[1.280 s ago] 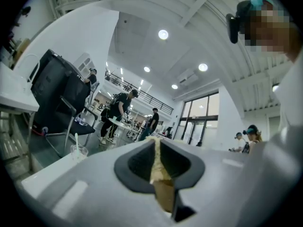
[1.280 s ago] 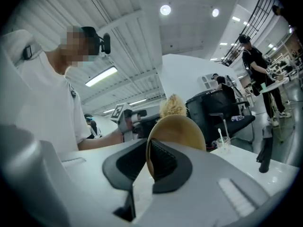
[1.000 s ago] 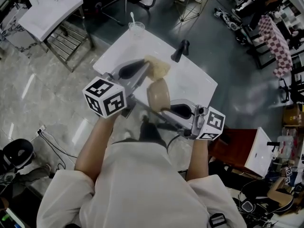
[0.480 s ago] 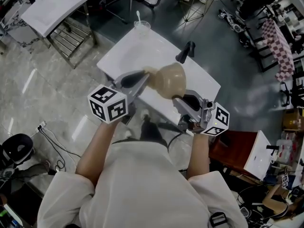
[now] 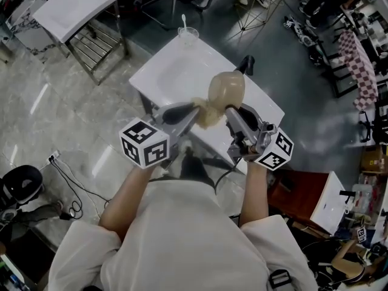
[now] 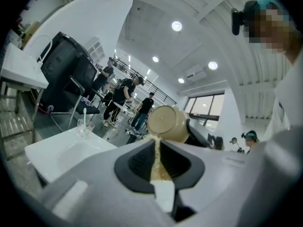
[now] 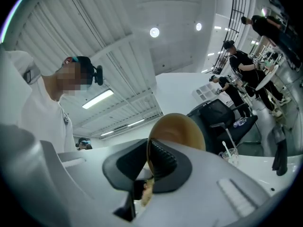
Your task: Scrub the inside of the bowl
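Observation:
A tan bowl is held up above the white table, its outside facing the head camera. My right gripper is shut on its rim; in the right gripper view the rim runs between the pads and the bowl rises beyond them. My left gripper is shut on a pale yellow sponge, which meets the bowl's lower left edge. In the left gripper view the sponge is squeezed thin between the jaws, with the bowl just past them. The bowl's inside is hidden.
A clear cup with a spoon stands at the table's far edge. A black object stands near the far right corner. A second white table and a metal rack are at the upper left. Cables lie on the floor at lower left.
The bowl has risen and turned from edge-on to dome-up, further from me. The left gripper has brought the sponge nearer and lower, under the bowl's edge.

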Motion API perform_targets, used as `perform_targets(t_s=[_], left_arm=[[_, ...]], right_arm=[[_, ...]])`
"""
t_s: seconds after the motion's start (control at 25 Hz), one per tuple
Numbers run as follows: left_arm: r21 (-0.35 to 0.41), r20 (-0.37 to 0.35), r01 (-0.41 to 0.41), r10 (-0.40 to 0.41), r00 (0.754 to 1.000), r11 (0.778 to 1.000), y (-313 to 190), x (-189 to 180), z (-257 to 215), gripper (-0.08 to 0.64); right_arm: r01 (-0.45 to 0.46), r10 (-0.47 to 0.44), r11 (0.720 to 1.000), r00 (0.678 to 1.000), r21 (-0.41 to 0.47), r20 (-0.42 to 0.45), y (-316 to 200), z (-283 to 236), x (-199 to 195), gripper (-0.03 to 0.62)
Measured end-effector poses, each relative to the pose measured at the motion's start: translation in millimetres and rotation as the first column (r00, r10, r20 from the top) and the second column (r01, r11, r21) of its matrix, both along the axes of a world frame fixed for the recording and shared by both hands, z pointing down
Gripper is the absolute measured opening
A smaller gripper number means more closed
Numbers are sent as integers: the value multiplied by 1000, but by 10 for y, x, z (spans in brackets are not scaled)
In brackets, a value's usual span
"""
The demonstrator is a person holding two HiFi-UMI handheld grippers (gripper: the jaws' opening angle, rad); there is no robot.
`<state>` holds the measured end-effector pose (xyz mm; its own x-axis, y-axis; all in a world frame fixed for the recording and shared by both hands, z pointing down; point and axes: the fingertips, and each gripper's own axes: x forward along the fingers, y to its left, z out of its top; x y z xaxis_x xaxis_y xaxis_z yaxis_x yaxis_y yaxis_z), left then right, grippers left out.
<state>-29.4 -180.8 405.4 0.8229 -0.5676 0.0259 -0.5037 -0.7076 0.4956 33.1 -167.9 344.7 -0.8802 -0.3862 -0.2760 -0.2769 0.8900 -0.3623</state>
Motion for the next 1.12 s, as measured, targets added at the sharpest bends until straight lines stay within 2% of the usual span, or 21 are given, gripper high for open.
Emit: perform_targets(t_s=[0.36,0.52,0.76,0.88,1.12], left_arm=[[113,9,-32,31,999,993,71,-67,-322,32],[159,-7,-43,45,999,986,29,-69,-486,32],[204,-11,-40,43,999,978,-97,-10,-735,32],[214,-1,-30,31,1000,976,-171,14,-771,32],[216,8,-22,21,1000,976,-323,47,-693,32]], right_arm=[[-78,75,996,992,-31,-102,-60,211,65,20],[-82,76,995,991,-51,-109,-10,285,118,20],[-50,40,998,980,-45,-196,152,406,94,20],[7,-14,999,970,-33,-243,285,457,4,20],[109,-110,994,965,-17,-239,489,393,-48,25]])
